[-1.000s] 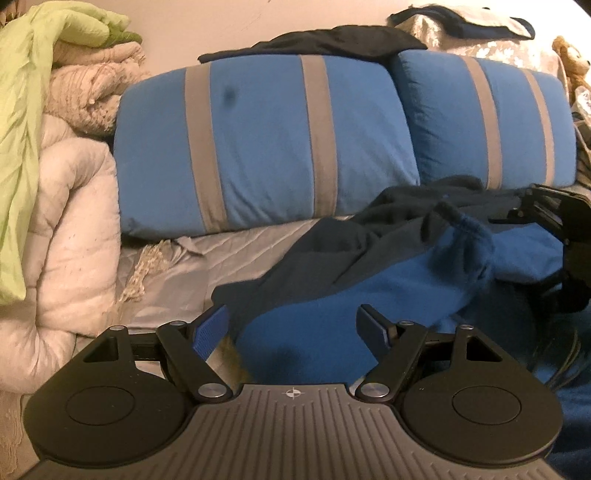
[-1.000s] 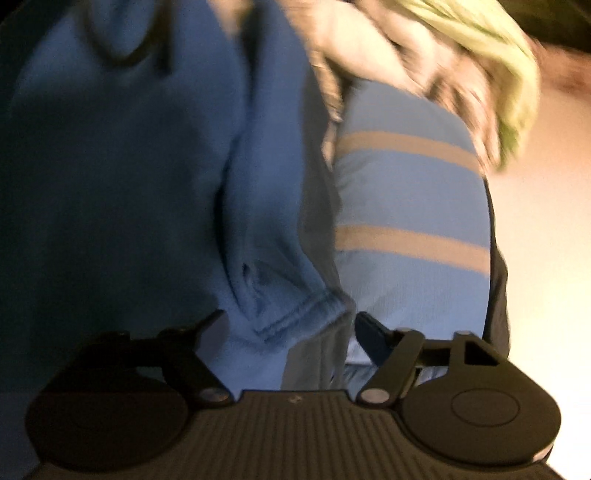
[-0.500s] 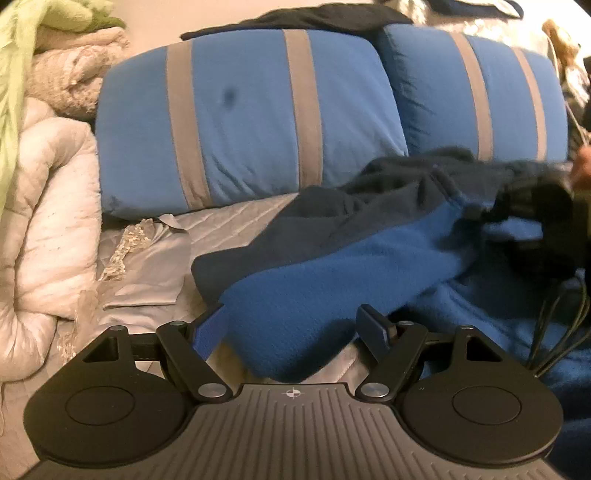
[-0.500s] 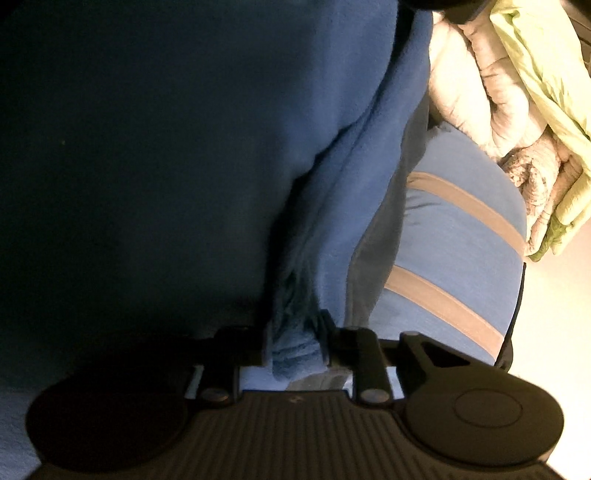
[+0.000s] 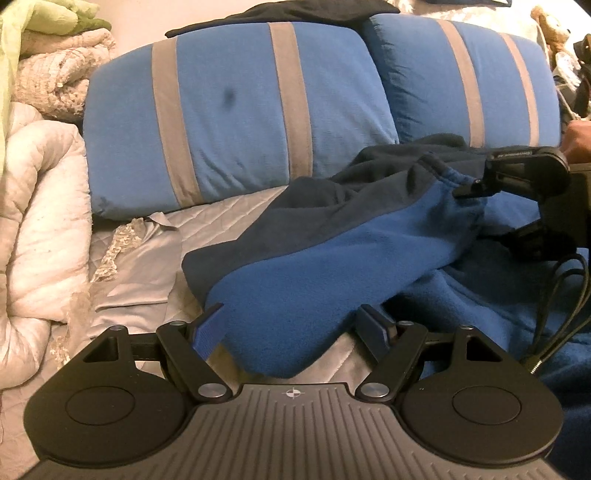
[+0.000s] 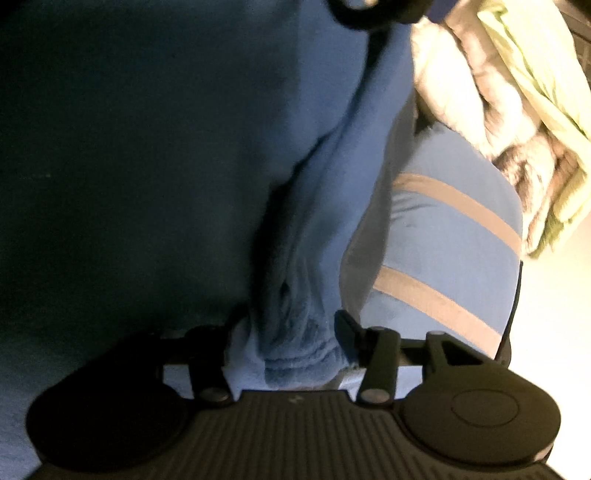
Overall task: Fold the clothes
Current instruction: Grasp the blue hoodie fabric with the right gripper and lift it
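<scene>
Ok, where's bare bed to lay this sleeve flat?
Barest patch: grey quilted bedspread, bordered by the striped blue pillows behind, the white comforter to its left and the blue fleece sleeve. The right side is crowded: bunched fleece, cables, and the right tool clamped on the cuff. Left tool is open.

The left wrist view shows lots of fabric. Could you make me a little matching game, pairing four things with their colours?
Things:
1. fleece sleeve
2. pillow
3. quilt
4. cloth at top left

Colours:
A. pale green
B. blue with grey stripes
C. off-white
D. bright blue with a navy band

Pairs: 1-D, 2-B, 3-C, 4-A. The right gripper pinches the sleeve's cuff; the left gripper is open around its other end.
</scene>
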Demonstrator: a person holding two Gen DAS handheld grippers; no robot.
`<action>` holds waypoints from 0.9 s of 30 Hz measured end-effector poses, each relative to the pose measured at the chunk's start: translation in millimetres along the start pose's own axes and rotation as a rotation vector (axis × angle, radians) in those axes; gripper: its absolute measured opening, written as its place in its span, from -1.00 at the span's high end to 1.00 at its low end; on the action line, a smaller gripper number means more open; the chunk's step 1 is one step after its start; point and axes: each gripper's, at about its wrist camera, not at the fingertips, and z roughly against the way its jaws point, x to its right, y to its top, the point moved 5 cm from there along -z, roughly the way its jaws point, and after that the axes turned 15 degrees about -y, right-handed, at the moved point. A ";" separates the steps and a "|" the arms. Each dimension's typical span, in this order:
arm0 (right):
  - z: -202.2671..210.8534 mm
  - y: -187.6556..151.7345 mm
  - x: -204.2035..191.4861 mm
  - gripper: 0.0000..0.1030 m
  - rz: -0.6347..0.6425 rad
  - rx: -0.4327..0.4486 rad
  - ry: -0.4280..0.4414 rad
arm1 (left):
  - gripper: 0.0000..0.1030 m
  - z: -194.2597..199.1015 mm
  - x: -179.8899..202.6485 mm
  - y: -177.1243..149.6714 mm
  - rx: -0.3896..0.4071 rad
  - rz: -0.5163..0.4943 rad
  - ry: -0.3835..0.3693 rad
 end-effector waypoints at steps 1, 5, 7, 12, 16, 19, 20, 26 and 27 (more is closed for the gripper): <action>-0.5 1.4 -0.7 -0.22 0.017 0.011 0.007 | -0.48 0.5 -0.6 -0.3 0.000 0.005 -0.001; -1.9 5.6 -6.1 0.44 0.099 0.045 0.069 | -0.48 -1.1 -0.2 -4.0 -0.006 0.004 0.000; -2.8 7.3 -3.8 0.80 0.124 0.049 0.078 | -0.48 -2.5 -0.8 -5.7 -0.013 0.009 0.001; -20.7 4.0 54.7 0.84 -0.042 -0.042 -0.018 | -0.48 -5.1 -2.6 -6.0 -0.008 0.013 0.012; -35.1 -8.9 115.2 0.85 -0.135 -0.106 -0.126 | -0.48 -12.0 -6.9 -3.1 -0.005 0.009 0.077; -45.2 -24.6 164.5 0.85 -0.217 -0.165 -0.211 | -0.48 -13.4 -16.0 2.1 0.028 0.044 0.154; -47.2 -30.1 180.2 0.85 -0.251 -0.185 -0.237 | -0.48 -13.7 -20.4 4.7 0.045 0.069 0.162; -45.4 -63.4 242.6 0.85 -0.354 -0.289 -0.371 | -0.51 -23.8 -38.3 24.9 0.125 0.200 0.171; -45.1 -67.8 248.7 0.85 -0.360 -0.302 -0.385 | -0.51 -26.1 -38.2 29.4 0.135 0.215 0.166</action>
